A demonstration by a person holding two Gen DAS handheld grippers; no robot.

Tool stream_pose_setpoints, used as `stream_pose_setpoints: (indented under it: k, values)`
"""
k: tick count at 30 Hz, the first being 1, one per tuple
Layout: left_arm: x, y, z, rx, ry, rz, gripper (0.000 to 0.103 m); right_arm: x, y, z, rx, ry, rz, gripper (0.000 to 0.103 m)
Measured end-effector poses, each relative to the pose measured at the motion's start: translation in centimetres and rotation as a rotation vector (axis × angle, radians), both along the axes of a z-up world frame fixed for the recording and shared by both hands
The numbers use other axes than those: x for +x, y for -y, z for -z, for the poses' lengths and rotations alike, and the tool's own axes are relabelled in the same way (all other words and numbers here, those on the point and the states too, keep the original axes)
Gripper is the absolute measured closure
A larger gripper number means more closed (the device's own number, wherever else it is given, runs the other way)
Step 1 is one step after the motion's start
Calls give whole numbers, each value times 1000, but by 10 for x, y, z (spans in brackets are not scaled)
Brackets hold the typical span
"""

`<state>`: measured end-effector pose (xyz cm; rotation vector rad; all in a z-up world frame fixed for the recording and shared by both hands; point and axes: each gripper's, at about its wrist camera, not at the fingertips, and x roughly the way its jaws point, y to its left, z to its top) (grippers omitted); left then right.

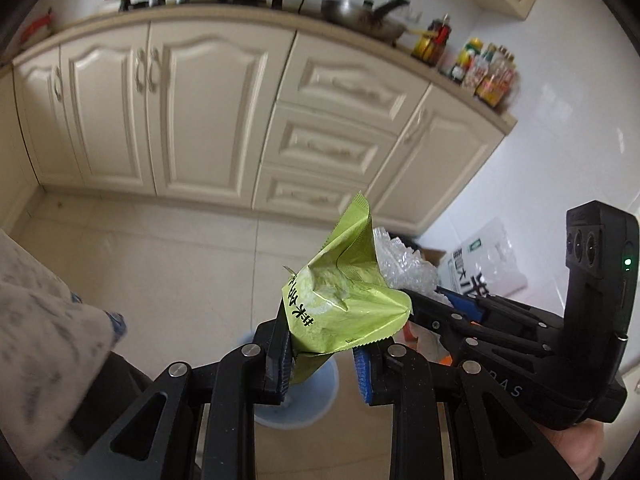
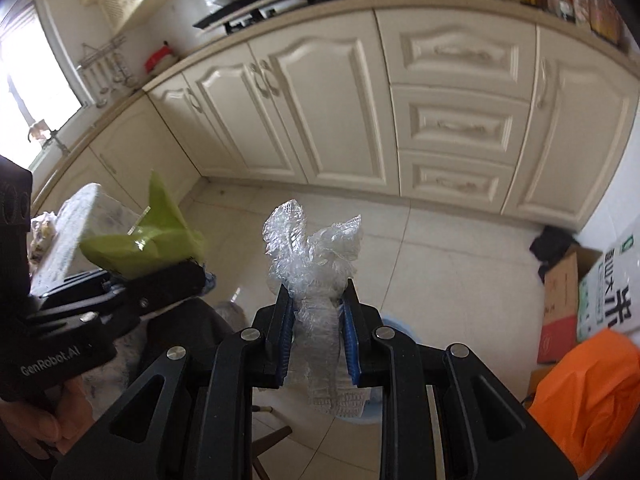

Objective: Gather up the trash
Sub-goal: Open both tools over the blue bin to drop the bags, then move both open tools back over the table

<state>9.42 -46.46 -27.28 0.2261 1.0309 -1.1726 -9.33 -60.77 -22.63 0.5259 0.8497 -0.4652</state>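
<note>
Green wrapper [image 1: 344, 300], crumpled, black lettering

A home kitchen is being shown: cream cabinets [image 2: 332, 112], a gas stove [image 2: 280, 4], a wok [image 1: 360, 16] and sauce bottles [image 1: 480, 68] on the surface [image 2: 440, 0].

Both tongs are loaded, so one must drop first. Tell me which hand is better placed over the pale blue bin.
Left, narrowly. The left tongs hold the crumpled green foil wrapper directly above the pale blue round bin; the right tongs' clear bubble wrap hangs nearer its rim.
</note>
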Motion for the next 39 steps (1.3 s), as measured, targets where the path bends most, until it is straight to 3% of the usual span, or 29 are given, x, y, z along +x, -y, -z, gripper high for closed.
stream_pose_setpoints:
  k: [5, 8, 10, 11, 12, 13, 15, 18, 23, 30, 39]
  values:
    - [13, 36, 38, 105, -77, 40, 80, -9, 17, 41, 100, -43, 41, 80]
    - [41, 80, 43, 157, -101, 57, 79, -13, 27, 62, 147, -71, 73, 79]
    - [44, 97, 52, 193, -118, 75, 70, -17, 34, 72, 173, -81, 100, 78]
    - [46, 104, 56, 213, -110, 69, 57, -20, 38, 76, 184, -83, 114, 75]
    - [51, 112, 57, 224, -97, 61, 39, -22, 41, 79, 193, -85, 129, 65]
    - [54, 128, 51, 224, -84, 50, 32, -26, 44, 81, 199, -90, 143, 58]
    - [54, 136, 46, 218, -49, 24, 15, -29, 48, 84, 208, -92, 158, 33]
    - [51, 135, 41, 218, -11, -14, 10, -36, 49, 85, 215, -87, 172, 17]
    - [26, 101, 17, 189, 63, -66, 7, -35, 48, 85, 205, -110, 178, 0]
    - [-11, 2, -48, 110, 152, -124, 1, -24, 40, 74, 171, -116, 175, 0]
    - [-27, -125, -149, -10, 207, -251, 1, 23, -1, 13, 111, -7, 58, 0]
